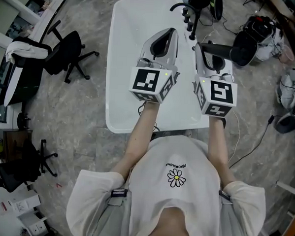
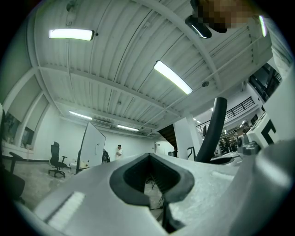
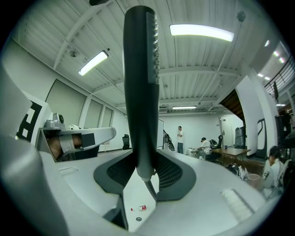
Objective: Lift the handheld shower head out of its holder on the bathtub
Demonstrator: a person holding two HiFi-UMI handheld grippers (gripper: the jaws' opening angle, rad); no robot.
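Person in a white T-shirt [image 1: 176, 178] over a white bathtub [image 1: 125, 64], one tool in each hand.

Both tools are held above the bathtub's near half, side by side and pointing toward its far end, where the black tap fittings [image 1: 190, 16] stand. Right tool [image 3: 143, 173]: jaws clamped on the lower end of the black handheld shower head [image 3: 140, 92], which stands upright between the pads with its nozzle face turned to the right; a ribbed hose [image 3: 148, 186] leaves its base. In the head view the shower head [image 1: 215, 48] sits over the bathtub's right rim, just right of the fittings. Left tool [image 2: 154, 184]: jaws a narrow gap apart, nothing between them.
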